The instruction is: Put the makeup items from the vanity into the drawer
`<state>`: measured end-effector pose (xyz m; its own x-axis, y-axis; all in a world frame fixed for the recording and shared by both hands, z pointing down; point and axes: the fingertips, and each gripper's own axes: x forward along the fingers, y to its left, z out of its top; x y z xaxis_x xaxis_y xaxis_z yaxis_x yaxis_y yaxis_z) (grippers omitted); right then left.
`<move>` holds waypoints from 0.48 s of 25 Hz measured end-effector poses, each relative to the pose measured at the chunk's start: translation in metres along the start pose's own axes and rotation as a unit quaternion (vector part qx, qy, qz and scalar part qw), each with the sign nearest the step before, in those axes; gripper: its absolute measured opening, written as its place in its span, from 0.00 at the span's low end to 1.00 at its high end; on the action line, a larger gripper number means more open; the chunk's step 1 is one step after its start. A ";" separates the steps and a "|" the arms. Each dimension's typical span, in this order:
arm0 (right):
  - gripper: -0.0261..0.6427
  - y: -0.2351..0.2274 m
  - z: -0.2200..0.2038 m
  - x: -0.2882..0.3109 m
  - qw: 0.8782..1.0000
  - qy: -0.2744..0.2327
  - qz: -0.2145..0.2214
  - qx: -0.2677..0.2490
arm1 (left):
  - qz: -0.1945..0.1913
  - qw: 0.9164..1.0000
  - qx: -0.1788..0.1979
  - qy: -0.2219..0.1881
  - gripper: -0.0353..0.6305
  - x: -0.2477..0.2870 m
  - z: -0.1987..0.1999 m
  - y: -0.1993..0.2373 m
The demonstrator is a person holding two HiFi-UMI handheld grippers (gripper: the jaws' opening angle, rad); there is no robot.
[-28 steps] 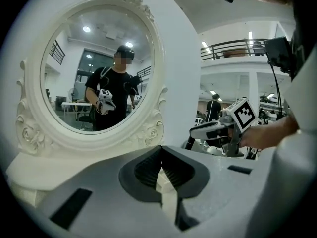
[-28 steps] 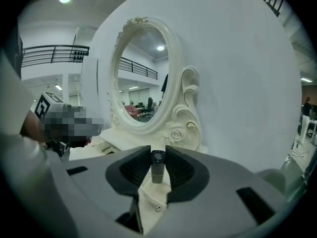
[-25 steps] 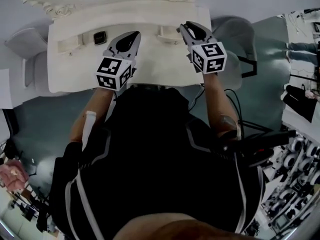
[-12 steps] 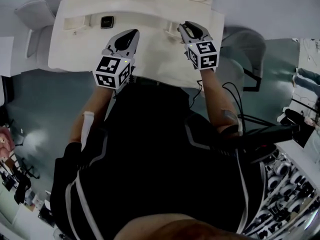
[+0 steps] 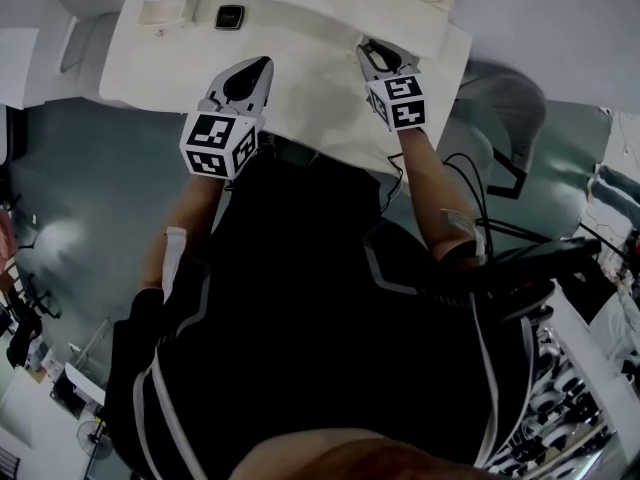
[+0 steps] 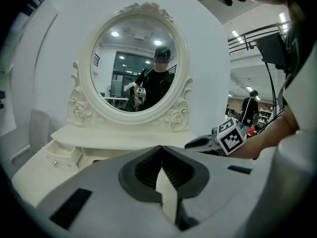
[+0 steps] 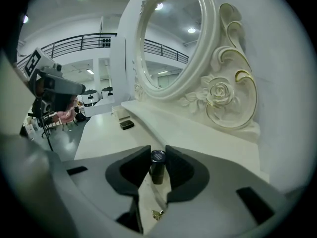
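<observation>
My right gripper (image 7: 157, 155) is shut on a small dark cylindrical tube (image 7: 157, 171), held upright between the pads over the white vanity top (image 7: 104, 138). In the head view this gripper (image 5: 375, 56) hangs over the vanity's right half. My left gripper (image 6: 161, 152) is shut with its tips touching and nothing between them. It hovers over the vanity's near edge (image 5: 245, 76). A dark square compact (image 5: 230, 16) (image 7: 127, 124) lies at the back left of the vanity top. Small drawers (image 5: 165, 10) (image 6: 62, 155) sit to its left under the shelf.
An oval mirror (image 6: 138, 63) in a carved white frame with roses (image 7: 218, 93) stands at the back of the vanity on a raised shelf (image 6: 119, 135). A pale chair (image 5: 85, 43) stands to the left. The person's dark torso (image 5: 320, 328) fills the lower head view.
Both grippers have dropped toward the vanity top, the right one farther. The head view has swung, so the vanity sits higher and more tilted in the picture.
</observation>
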<state>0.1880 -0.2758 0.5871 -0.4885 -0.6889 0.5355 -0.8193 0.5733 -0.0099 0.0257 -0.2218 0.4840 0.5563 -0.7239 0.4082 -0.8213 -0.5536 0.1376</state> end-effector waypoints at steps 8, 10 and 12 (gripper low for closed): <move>0.19 0.002 -0.015 0.010 0.999 0.050 -0.003 -0.014 | 0.019 1.000 -0.010 0.001 0.06 -0.016 -0.003 0.009; 0.19 0.000 -0.019 0.010 0.997 0.070 -0.005 -0.007 | 0.019 1.000 -0.008 -0.001 0.06 -0.018 -0.001 0.009; 0.19 -0.002 -0.023 0.010 0.996 0.086 -0.008 0.004 | 0.017 1.000 -0.005 -0.001 0.06 -0.020 0.001 0.009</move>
<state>0.1914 -0.2732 0.6115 -0.4177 -0.6103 0.6731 -0.8287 0.5596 -0.0069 0.0074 -0.2130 0.4767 0.5290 -0.7428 0.4104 -0.8405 -0.5254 0.1324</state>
